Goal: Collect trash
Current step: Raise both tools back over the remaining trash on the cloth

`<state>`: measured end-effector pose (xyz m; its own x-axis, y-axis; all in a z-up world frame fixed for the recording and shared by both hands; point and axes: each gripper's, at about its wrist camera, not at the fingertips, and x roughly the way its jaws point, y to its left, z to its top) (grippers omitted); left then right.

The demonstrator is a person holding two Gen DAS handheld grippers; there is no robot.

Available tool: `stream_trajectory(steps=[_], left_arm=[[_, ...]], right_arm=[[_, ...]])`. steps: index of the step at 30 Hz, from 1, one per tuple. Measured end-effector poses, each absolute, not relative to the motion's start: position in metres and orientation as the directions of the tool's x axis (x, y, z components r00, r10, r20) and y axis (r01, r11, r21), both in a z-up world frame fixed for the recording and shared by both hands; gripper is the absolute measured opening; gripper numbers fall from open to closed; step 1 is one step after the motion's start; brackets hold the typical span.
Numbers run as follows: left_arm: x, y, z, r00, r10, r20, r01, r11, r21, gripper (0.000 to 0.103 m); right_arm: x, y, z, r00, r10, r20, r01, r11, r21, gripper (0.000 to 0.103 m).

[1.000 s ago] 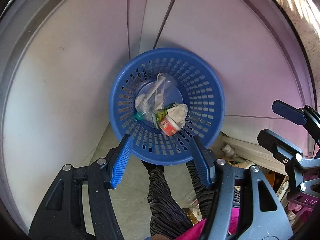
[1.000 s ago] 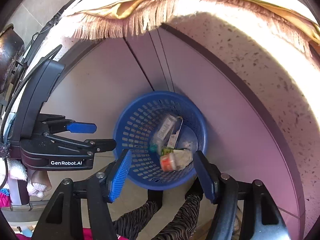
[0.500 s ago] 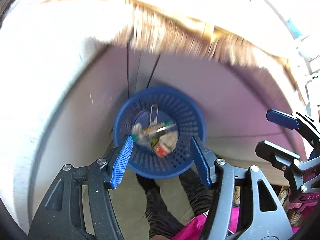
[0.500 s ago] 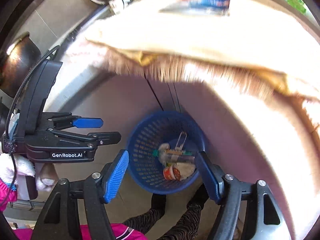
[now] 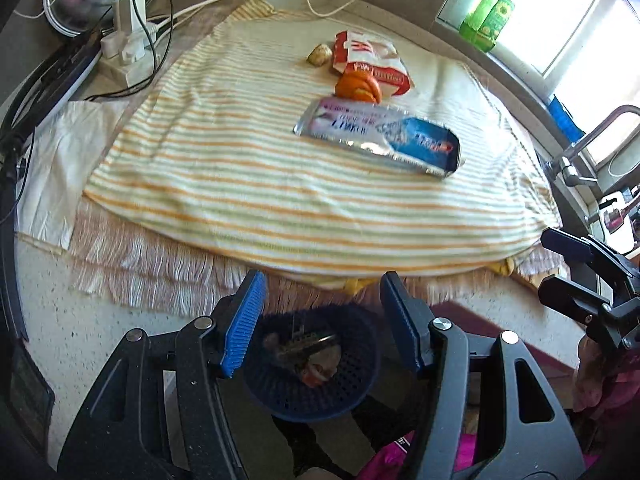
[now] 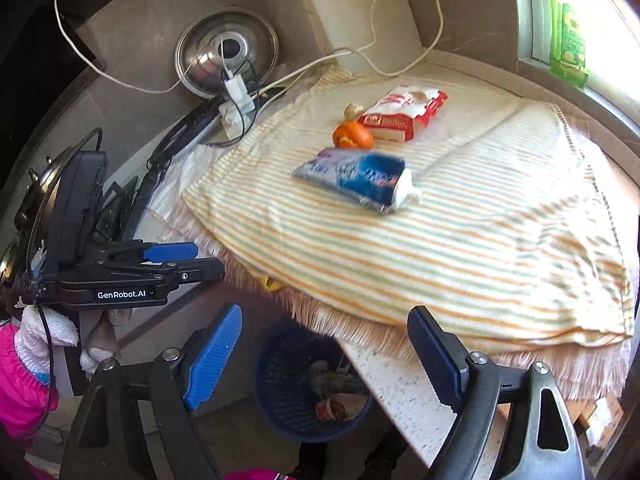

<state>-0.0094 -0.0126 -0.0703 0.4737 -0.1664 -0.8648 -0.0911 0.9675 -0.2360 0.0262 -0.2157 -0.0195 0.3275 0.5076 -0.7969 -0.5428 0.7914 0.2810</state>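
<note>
Both the left gripper (image 5: 320, 326) and right gripper (image 6: 326, 358) hang empty, jaws apart, over the blue basket (image 5: 360, 384) already holding trash — the toothpaste tube (image 5: 380, 138), orange peel (image 5: 358, 86) and red-white wrapper (image 5: 370, 62) remain on the striped towel (image 5: 240, 184)

A flattened toothpaste tube (image 5: 378, 138) lies on its side mid-counter; just behind it sit orange peel (image 5: 358, 87), a red-white wrapper (image 5: 370, 62) and a small beige scrap (image 5: 319, 55), possibly a shell. Below the front edge stands a blue basket (image 6: 280, 380) holding trash.
</note>
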Motion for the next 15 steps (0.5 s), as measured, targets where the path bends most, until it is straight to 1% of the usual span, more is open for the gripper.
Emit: stream_trajectory(steps=[3,5,12,15], left_arm=[[0.008,-0.014,-0.065,0.498,-0.159,-0.852,-0.095,0.967,-0.236,0.068],[0.019,-0.017,-0.058,0.51,-0.157,-0.846,-0.094,0.967,-0.236,0.069],[0.06,-0.024,-0.048,0.523,-0.16,-0.837,-0.082,0.968,-0.236,0.069],[0.079,-0.025,-0.046,0.521,-0.166,-0.837,-0.078,0.967,-0.241,0.069]], right_arm=[[0.05,-0.222,-0.006,0.352,0.514,-0.782,-0.531,0.798,0.285,0.09],[0.067,-0.226,0.0,0.365,0.517,-0.775,-0.522,0.802,0.289,0.091],[0.113,-0.23,0.013,0.388,0.529,-0.755,-0.513,0.804,0.3,0.098],[0.137,-0.232,0.011,0.377,0.542,-0.751,-0.496,0.803,0.33,0.1]])
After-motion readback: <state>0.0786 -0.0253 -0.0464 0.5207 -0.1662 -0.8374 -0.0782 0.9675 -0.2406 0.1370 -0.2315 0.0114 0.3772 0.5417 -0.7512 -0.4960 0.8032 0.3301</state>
